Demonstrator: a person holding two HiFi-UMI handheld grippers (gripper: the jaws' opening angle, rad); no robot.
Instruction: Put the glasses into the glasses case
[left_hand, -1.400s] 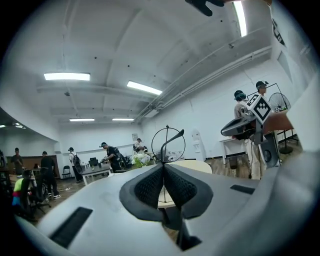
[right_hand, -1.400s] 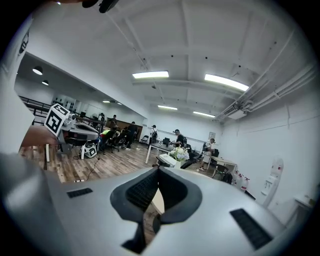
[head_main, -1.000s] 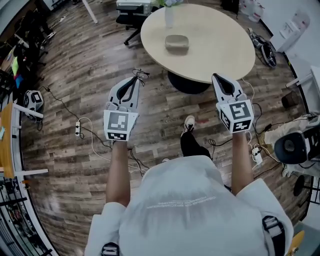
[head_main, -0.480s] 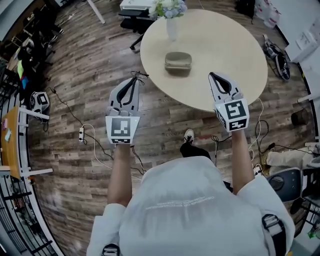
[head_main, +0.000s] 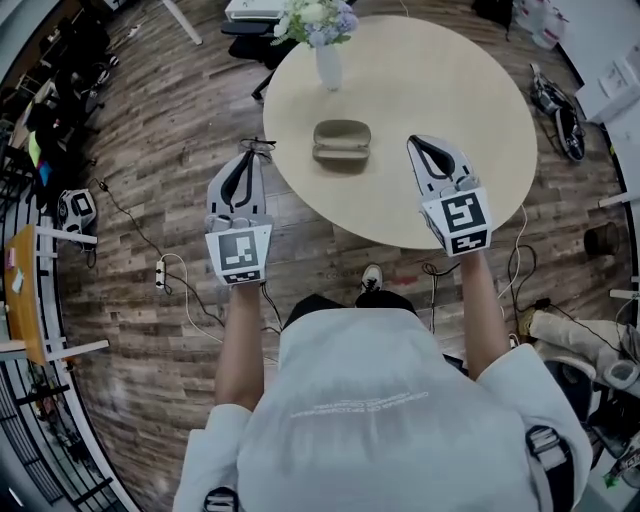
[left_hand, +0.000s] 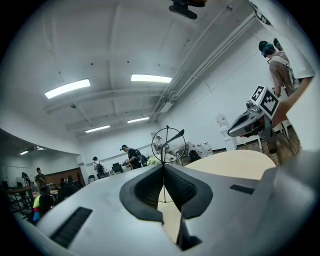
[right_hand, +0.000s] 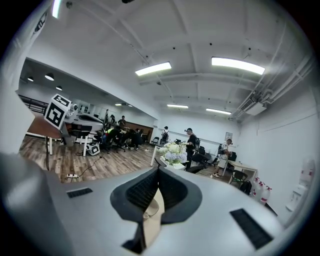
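Observation:
A grey-green glasses case (head_main: 341, 143) lies on the round beige table (head_main: 440, 70), its lid apparently down. My left gripper (head_main: 244, 158) hovers at the table's left edge, left of the case, shut on thin wire-rimmed glasses (head_main: 260, 147). In the left gripper view one round lens (left_hand: 168, 145) and a temple stick up from the closed jaws of the left gripper (left_hand: 164, 167). My right gripper (head_main: 419, 146) is over the table to the right of the case, shut with nothing in it. The right gripper view shows the right gripper (right_hand: 158, 172) with its pads together.
A white vase of flowers (head_main: 318, 40) stands on the table behind the case. Cables and a power strip (head_main: 160, 272) lie on the wood floor. Chairs, desks and several people fill the room beyond.
The person has stepped closer to the table, so the case and vase sit nearer. Both grippers have come forward to the table's edge, still shut.

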